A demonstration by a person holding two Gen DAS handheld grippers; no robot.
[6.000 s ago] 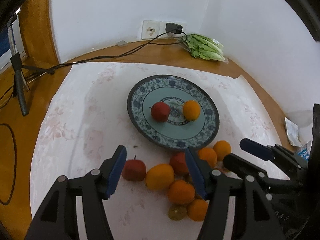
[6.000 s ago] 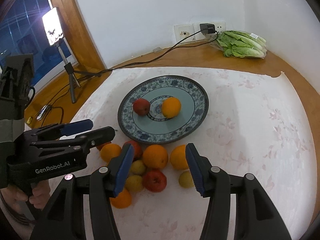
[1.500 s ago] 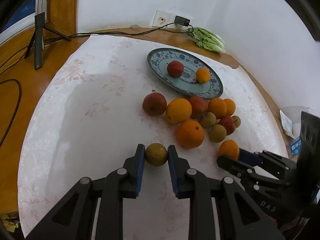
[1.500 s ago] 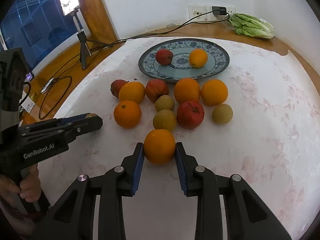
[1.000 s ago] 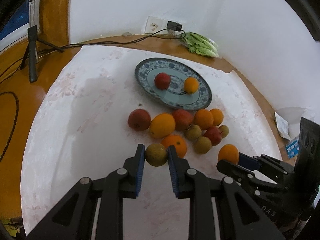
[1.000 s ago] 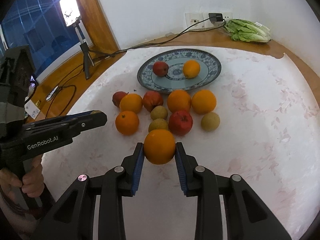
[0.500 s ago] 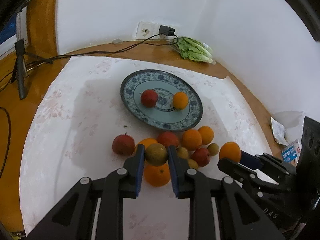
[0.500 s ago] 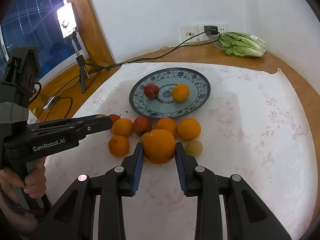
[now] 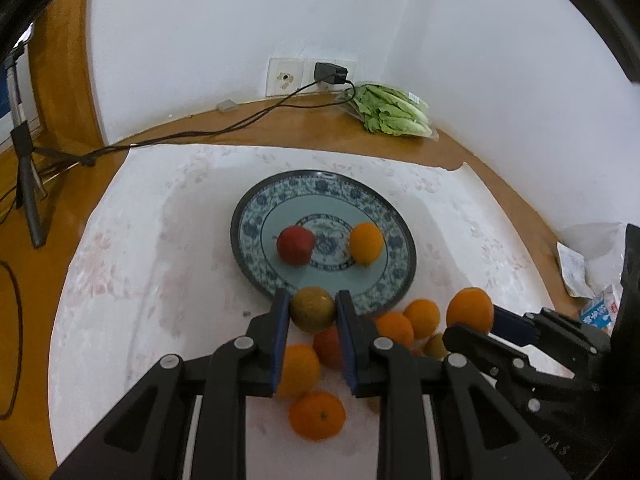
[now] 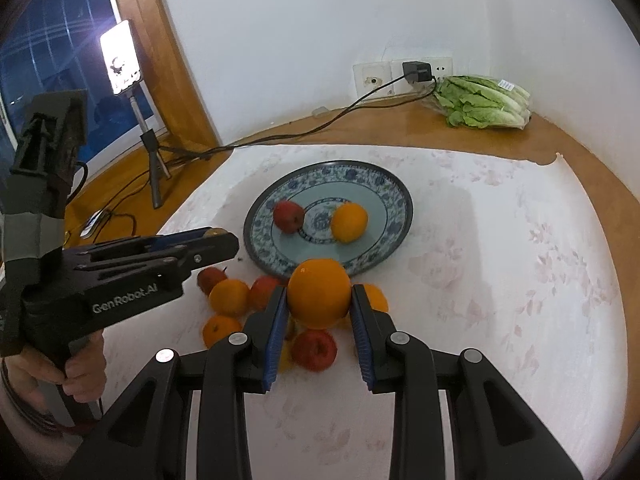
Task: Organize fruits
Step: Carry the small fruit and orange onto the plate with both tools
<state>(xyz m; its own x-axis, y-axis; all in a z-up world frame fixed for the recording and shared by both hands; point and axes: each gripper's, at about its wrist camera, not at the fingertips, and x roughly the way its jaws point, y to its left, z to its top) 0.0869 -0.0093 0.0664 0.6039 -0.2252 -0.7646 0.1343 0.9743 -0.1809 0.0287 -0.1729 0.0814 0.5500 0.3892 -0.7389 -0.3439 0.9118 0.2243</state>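
Two fruits on plate (image 9: 404,276); left gripper (image 9: 313,312) clamping brownish fruit (image 9: 313,309), right gripper (image 10: 319,300) clamping orange (image 10: 319,293); near pile (image 10: 228,300) left.

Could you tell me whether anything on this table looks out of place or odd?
A bag of lettuce lies at the table's far corner by the wall socket, away from the fruit. Nothing looks spilled or damaged.
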